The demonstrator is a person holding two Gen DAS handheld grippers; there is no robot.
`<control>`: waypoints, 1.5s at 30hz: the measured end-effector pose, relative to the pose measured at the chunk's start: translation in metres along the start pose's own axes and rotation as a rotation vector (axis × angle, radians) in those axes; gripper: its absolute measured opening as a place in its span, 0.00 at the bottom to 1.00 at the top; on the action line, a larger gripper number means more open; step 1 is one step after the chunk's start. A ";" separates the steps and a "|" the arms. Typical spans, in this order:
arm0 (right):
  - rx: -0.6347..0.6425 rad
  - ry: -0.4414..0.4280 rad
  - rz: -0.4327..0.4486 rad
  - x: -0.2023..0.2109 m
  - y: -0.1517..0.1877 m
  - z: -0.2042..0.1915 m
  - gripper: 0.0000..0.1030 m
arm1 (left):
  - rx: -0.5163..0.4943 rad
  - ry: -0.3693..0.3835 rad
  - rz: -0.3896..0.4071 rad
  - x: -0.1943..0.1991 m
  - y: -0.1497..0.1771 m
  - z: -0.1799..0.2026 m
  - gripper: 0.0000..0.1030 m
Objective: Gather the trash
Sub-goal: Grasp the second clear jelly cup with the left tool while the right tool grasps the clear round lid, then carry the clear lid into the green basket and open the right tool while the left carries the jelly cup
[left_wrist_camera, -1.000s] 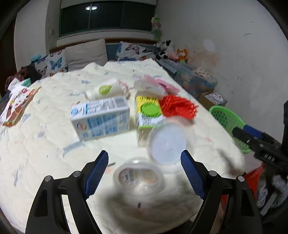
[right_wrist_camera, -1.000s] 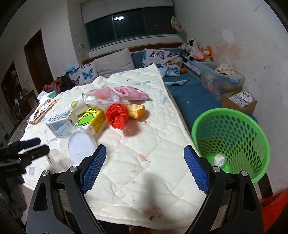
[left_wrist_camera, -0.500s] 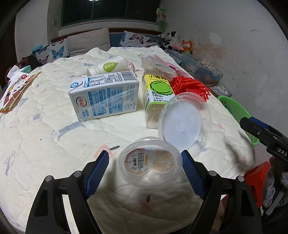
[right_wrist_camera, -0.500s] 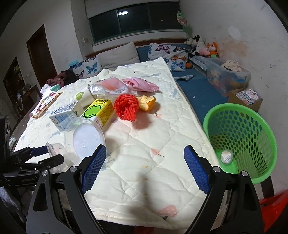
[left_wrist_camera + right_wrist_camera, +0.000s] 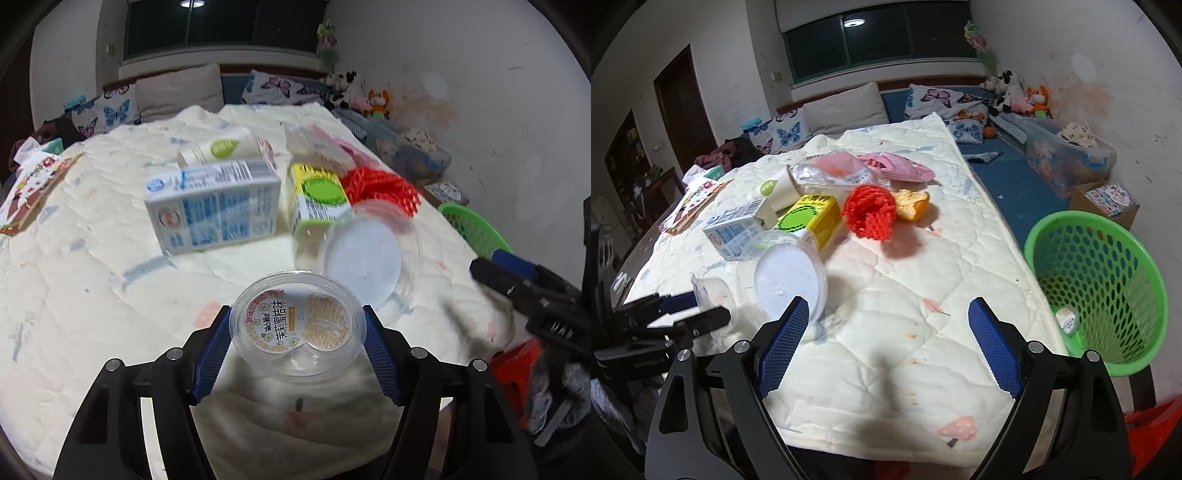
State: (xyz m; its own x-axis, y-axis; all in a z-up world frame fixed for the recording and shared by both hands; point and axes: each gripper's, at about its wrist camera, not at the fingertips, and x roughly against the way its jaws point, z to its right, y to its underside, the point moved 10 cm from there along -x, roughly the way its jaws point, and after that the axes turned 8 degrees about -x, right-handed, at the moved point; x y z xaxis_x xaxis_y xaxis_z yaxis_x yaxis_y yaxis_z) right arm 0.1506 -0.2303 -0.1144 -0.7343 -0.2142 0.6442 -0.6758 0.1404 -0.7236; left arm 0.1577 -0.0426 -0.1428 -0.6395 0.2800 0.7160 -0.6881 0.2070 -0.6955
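Observation:
My left gripper (image 5: pixel 297 345) is shut on a clear plastic cup with a printed lid (image 5: pixel 297 325), at the near edge of the quilt-covered table. It also shows in the right wrist view (image 5: pixel 711 291). Behind it lie a clear lidded tub (image 5: pixel 364 254), a blue-white milk carton (image 5: pixel 214 206), a yellow-green carton (image 5: pixel 317 192), a red foam net (image 5: pixel 380 184) and a paper cup (image 5: pixel 221 149). My right gripper (image 5: pixel 886 343) is open and empty over the quilt's front edge. A green mesh basket (image 5: pixel 1097 284) stands right of the table, holding a small white item (image 5: pixel 1065 319).
An orange peel (image 5: pixel 912 205), pink wrappers (image 5: pixel 894 168) and a clear bag (image 5: pixel 827 171) lie farther back on the quilt (image 5: pixel 923 280). A picture book (image 5: pixel 690 203) lies at the far left. A bed with pillows is behind. A red stool (image 5: pixel 517 365) is by the table.
My left gripper has moved forward and closed on the clear cup, which sat between open fingers before. My right gripper has shifted slightly closer to the table and stays open.

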 end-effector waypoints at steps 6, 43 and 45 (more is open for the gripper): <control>0.041 -0.033 -0.016 -0.007 0.006 -0.022 0.90 | 0.023 -0.036 0.038 0.022 -0.010 -0.021 0.64; 0.194 -0.002 -0.090 -0.079 0.018 -0.094 0.90 | 0.132 -0.054 0.053 0.038 -0.004 -0.072 0.65; 0.190 -0.004 -0.085 -0.078 0.017 -0.094 0.90 | 0.134 -0.052 0.051 0.037 -0.005 -0.071 0.64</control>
State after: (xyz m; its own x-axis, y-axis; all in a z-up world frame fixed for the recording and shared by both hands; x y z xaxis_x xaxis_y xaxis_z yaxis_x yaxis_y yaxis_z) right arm 0.1897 -0.1206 -0.1537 -0.6748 -0.2215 0.7040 -0.7105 -0.0629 -0.7008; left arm 0.1622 0.0332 -0.1170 -0.6893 0.2377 0.6844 -0.6915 0.0660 -0.7194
